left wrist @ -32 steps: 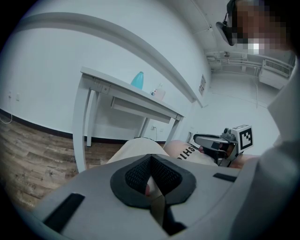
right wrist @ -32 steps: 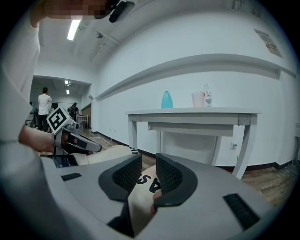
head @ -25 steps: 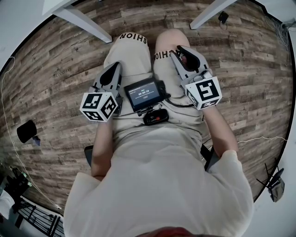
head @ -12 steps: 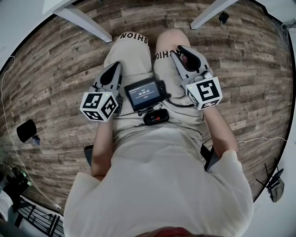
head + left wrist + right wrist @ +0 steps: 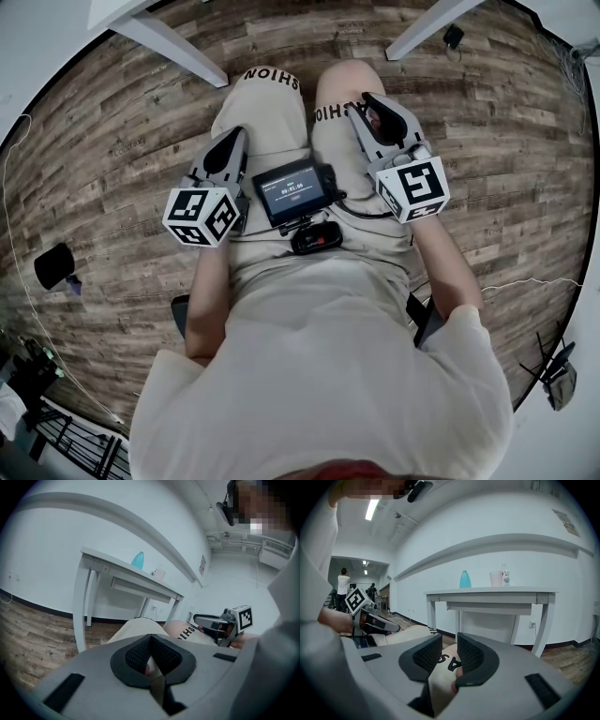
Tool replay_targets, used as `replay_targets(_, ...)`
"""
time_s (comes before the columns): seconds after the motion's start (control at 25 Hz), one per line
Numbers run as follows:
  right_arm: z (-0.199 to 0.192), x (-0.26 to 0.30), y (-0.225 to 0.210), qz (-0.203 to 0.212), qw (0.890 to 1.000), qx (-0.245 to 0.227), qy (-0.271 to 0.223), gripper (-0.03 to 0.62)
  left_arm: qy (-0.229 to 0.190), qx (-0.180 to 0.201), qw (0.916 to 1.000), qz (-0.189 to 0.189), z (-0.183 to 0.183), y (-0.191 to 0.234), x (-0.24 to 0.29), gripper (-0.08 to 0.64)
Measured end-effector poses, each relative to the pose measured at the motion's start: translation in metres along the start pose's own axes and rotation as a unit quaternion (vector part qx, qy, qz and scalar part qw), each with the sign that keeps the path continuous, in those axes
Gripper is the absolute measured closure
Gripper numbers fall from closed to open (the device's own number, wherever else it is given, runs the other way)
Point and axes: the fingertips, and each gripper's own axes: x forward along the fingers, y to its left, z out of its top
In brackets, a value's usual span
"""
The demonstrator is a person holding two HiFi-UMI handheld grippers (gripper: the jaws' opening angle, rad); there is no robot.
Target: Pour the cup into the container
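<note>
Head view: the left gripper (image 5: 232, 137) and right gripper (image 5: 370, 101) rest on the seated person's lap, each with its jaws drawn together and nothing in them. Neither cup nor container shows here, only the white legs of a table (image 5: 167, 42) ahead.

Left gripper view: the pads meet at the tip of the left gripper (image 5: 150, 639), empty. The cup (image 5: 160, 574) stands on the table (image 5: 117, 564) just beside the teal container (image 5: 138, 560), well apart from the jaws, higher and farther off.

Right gripper view: the jaws of the right gripper (image 5: 449, 645) are closed to a narrow slit, with only the person's thigh behind it. The cup (image 5: 496, 578) stands upright between the teal container (image 5: 465, 579) and a water bottle (image 5: 505, 577), well beyond the jaws.

Assessment: the cup appears pale, thin-walled and light, probably plastic, so it is liable to flex or slip. Grip across mid-body with moderate pressure, keeping it upright; contents cannot be determined
</note>
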Motion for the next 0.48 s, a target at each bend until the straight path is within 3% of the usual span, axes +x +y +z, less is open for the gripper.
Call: replay_targets(0.48,-0.0007,0.0006,0.0004,-0.001,1.0,-0.004,0.004,0.502,0.0,0.0,1.0,0.0,0.0001,0.0,-0.0002,0.551)
